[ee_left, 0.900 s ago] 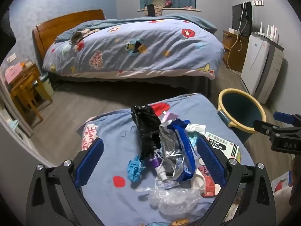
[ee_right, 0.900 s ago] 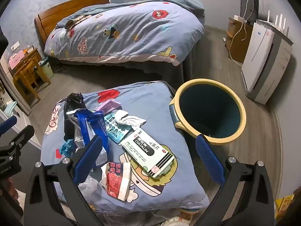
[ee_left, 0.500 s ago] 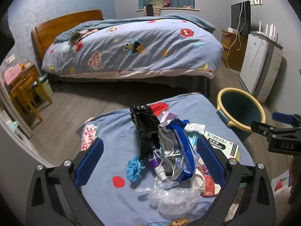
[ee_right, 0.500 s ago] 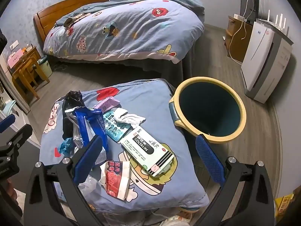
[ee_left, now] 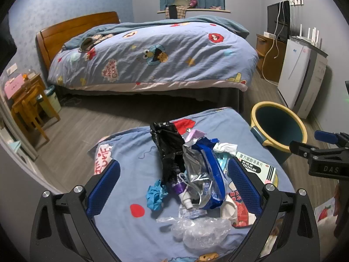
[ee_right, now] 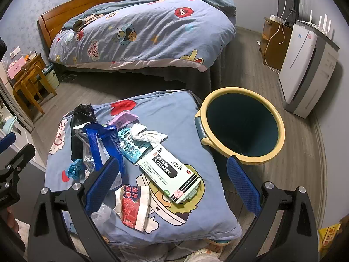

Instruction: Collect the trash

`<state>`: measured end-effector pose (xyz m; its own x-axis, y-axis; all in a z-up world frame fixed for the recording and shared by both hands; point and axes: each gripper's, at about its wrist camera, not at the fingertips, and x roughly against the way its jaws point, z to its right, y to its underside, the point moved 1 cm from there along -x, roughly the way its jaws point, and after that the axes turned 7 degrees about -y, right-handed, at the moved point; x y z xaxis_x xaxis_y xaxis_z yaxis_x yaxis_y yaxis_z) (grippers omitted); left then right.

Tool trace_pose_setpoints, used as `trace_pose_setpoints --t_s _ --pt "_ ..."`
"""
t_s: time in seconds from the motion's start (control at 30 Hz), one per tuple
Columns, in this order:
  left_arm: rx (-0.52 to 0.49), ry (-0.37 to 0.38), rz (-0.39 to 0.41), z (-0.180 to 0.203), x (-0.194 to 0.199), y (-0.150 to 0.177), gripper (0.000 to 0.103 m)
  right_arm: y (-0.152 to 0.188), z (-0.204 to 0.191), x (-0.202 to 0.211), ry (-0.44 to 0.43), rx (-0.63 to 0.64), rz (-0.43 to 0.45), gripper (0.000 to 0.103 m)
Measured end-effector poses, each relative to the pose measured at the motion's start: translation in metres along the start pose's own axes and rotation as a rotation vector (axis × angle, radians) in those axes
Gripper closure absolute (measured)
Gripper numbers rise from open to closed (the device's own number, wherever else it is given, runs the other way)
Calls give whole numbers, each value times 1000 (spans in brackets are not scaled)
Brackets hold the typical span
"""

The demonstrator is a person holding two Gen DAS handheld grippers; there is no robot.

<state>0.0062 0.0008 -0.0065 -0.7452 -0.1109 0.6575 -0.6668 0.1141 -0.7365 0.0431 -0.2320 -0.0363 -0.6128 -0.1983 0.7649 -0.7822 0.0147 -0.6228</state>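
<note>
Trash lies heaped on the blue cushion: black bag, foil wrapper, medicine box, clear plastic. Bin just beside the cushion, nothing visible inside. Left gripper and right gripper both spread wide, holding nothing, above the pile. Judgement: collection not started; every piece left.
</note>
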Motion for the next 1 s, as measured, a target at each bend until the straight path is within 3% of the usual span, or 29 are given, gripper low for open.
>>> trace_pose_setpoints --t_s 1.0 --pt "1 2 -4 7 -2 -1 5 0 0 -1 4 1 -4 6"
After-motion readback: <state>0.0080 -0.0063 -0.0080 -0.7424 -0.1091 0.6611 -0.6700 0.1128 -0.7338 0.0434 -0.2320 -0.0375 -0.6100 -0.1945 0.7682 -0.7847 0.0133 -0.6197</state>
